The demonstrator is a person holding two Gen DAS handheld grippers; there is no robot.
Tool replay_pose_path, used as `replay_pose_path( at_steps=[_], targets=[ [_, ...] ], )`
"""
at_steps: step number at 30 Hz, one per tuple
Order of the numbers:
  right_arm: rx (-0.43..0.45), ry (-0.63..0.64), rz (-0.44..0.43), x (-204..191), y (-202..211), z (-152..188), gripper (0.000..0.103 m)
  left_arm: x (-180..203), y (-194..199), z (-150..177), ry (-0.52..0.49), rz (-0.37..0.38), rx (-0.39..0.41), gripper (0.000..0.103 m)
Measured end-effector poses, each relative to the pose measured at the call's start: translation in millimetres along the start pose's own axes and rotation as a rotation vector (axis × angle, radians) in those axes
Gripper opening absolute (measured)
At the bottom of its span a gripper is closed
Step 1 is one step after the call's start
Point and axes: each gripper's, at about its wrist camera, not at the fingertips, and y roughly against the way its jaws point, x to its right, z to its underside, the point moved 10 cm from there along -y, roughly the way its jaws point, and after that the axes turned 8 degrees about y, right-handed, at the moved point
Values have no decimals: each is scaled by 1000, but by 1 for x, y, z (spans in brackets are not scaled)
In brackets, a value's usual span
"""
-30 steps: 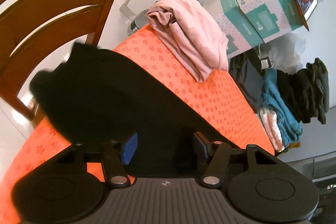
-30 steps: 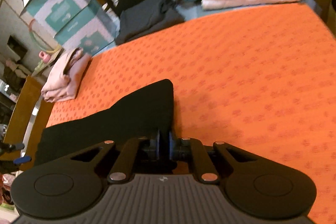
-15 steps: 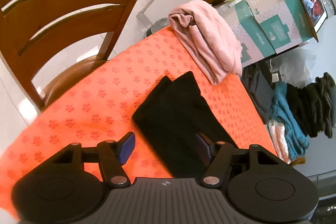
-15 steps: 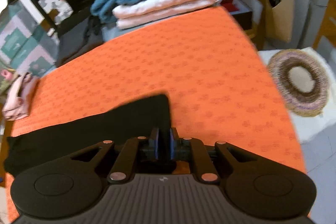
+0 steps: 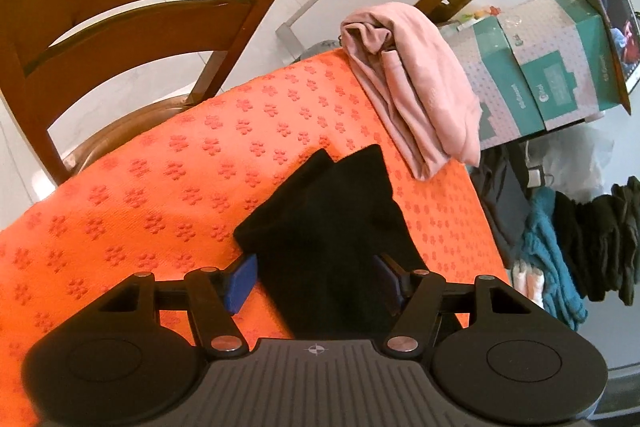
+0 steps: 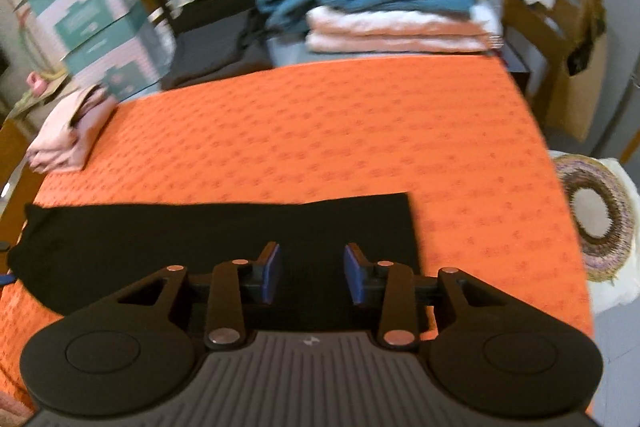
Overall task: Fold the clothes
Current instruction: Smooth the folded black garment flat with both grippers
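A black garment (image 6: 208,239) lies flat as a long strip across the near side of the orange table mat (image 6: 340,131). Its two pointed ends (image 5: 344,195) show in the left wrist view. My left gripper (image 5: 314,283) is open, its blue pads straddling the garment's end just above the cloth. My right gripper (image 6: 314,277) is open over the other end, nothing between its blue pads. A folded pink garment (image 5: 416,87) rests at the mat's far corner, also visible as the pink garment (image 6: 68,135) at the left in the right wrist view.
A wooden chair (image 5: 132,7) stands close to the mat's edge. Teal and pink boxes (image 6: 104,39) sit behind the table. A stack of folded teal, white and pink clothes (image 6: 392,7) lies beyond the far edge. A round woven mat (image 6: 596,215) lies on the floor at the right.
The right gripper has let go of the black garment and opened. The garment now lies flat in a long strip. The left gripper stayed open and moved nearer the garment's end.
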Motion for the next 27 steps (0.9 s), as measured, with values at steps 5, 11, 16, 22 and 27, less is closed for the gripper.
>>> replay_pose_path(
  at_steps=[5, 11, 16, 22, 27],
  targets=[
    [-20, 58, -62, -45, -11, 3, 45, -4, 5, -3, -1, -11, 20, 66],
    [-33, 136, -124, -92, -20, 4, 46, 7, 22, -6, -67, -10, 43, 66],
    [-38, 177, -149, -115, -21, 4, 49, 35, 26, 9, -212, 1, -12, 66],
    [-53, 187, -127, -112, -17, 11, 50, 68, 13, 45, -349, 43, -126, 66],
    [-54, 155, -93, -91, -5, 24, 51, 94, -5, 83, -463, 89, -235, 66]
  ],
)
